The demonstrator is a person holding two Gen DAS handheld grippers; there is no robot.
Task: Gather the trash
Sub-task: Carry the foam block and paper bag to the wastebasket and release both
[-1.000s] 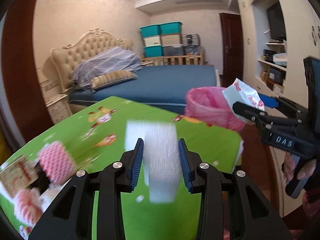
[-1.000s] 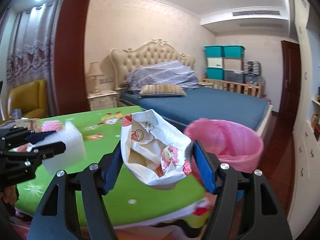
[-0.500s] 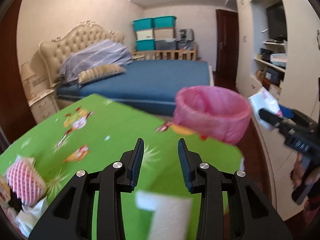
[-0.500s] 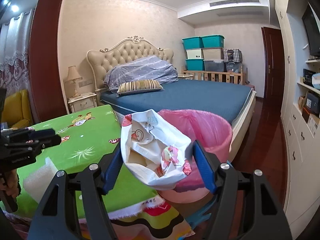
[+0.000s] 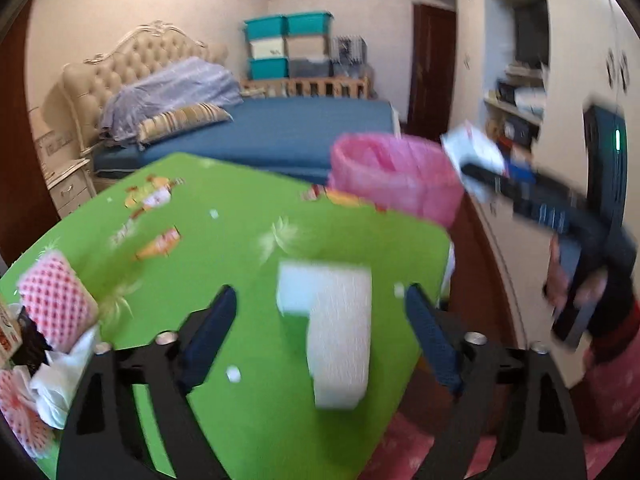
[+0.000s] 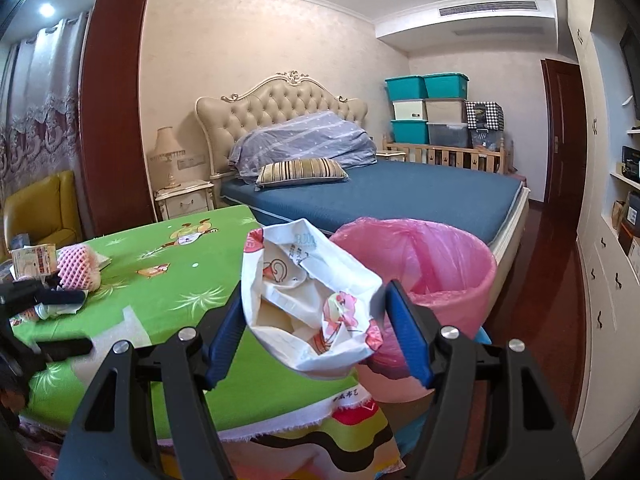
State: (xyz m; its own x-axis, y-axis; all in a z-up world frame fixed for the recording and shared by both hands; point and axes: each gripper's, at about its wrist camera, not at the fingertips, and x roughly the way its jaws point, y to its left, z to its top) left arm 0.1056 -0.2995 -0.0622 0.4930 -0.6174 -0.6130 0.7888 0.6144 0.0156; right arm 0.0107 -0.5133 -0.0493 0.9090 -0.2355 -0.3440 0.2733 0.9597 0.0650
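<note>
- Working from the biggest thing down: the bench (image 6: pixel 188 296) under its green cartoon cloth fills the near left, and its near right corner sits just beside the bin, so anything you drop at that edge can slide to the floor between them.
- Next, the pink-lined bin (image 6: pixel 448 264) stands on the floor between bench and bed, mouth open and well short of full as far as the right view shows; the liner looks loose, so a heavy toss at the rim could fold it inward.
- Your right tongs (image 6: pixel 316 332) are clenched on the printed white bag (image 6: pixel 312 292), held up just left of the bin's mouth. The bag gapes upward and looks half crumpled; let go too early and it may land on the bench corner or catch the rim.
- Your left tongs (image 5: pixel 320 336) have just been opening and now stand released, with the white foam piece (image 5: pixel 336 332) lying on the cloth between the jaws, untouched by either pad. This view is blurred, so close only once steady, or a pad may knock the light foam off the near edge.
- Further left, the pink fruit nets (image 5: pixel 56 300) and crumpled tissue (image 5: pixel 60 380) wait in a pile near the bench's left edge; you could easily brush them off.
</note>
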